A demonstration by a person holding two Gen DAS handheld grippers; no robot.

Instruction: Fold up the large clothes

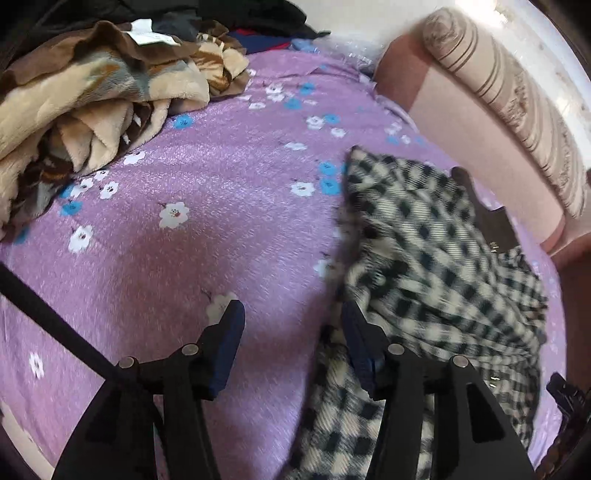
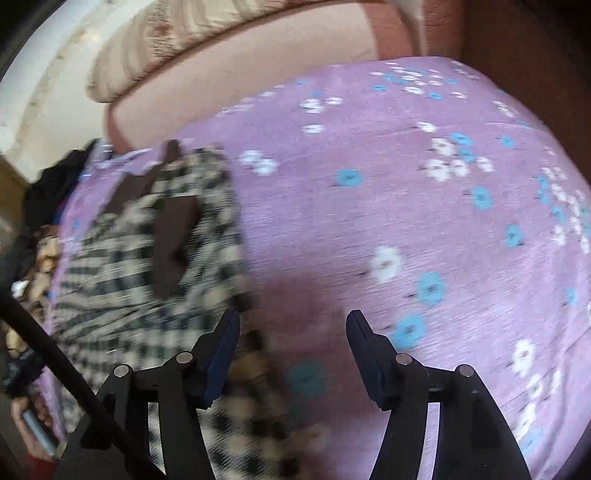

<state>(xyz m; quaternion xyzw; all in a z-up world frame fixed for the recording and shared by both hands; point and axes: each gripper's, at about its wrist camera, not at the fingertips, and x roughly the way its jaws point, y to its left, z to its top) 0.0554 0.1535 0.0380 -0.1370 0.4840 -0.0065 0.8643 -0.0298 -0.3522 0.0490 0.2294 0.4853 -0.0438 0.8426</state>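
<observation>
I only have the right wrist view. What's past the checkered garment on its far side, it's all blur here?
Observer: A rumpled brown and beige fleece blanket lies on the purple floral bedsheet.
Operator: Is the left claw holding the garment?
Observer: No. The left claw is open, with the checkered garment beside its right finger.
Operator: Anything behind the blanket?
Observer: Dark clothes are piled there.
</observation>
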